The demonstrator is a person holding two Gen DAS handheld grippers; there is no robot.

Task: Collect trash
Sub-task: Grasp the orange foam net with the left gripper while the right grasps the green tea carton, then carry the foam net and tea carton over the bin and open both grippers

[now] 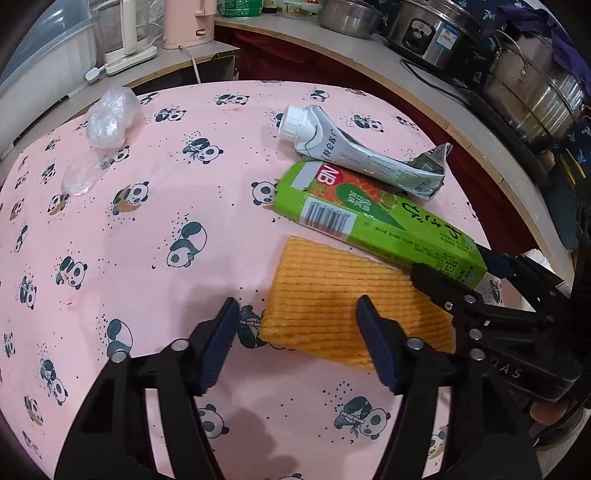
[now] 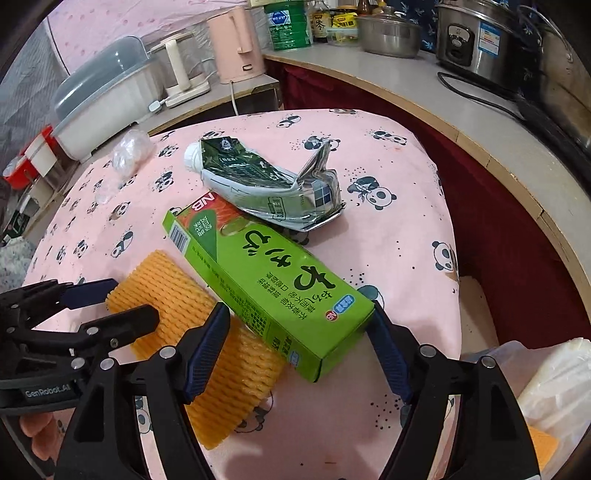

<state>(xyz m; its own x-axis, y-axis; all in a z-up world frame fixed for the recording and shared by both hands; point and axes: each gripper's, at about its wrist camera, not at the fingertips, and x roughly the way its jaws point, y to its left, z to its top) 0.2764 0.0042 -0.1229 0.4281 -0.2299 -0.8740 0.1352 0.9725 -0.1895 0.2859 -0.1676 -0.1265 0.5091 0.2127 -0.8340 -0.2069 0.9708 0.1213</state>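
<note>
A table draped in a pink panda-print cloth [image 1: 155,229] carries the trash, ringed at its far and right edges by a pale counter [image 2: 424,85] crowded with a steel cooker [image 2: 476,40], a lidded steel pot [image 1: 532,99], a pink kettle [image 2: 238,44] and a green tin [image 2: 290,26]. A lidded white bin [image 2: 103,99] stands beyond the far left corner.

Near the right edge, a green carton [image 2: 269,284] lies flat, its far end touching a crushed silver carton [image 2: 266,181] with a white cap. An orange foam net [image 1: 343,299] lies just beside the green carton, partly under it. Crumpled clear plastic [image 1: 110,118] sits well apart at the far left corner.

The right gripper [image 2: 299,347] has its fingers spread to either side of the green carton's near end, not visibly clamped on it. The left gripper [image 1: 299,339] hangs with fingers spread over the foam net's near edge, holding nothing. A plastic bag [image 2: 554,384] shows off the table's near right corner.
</note>
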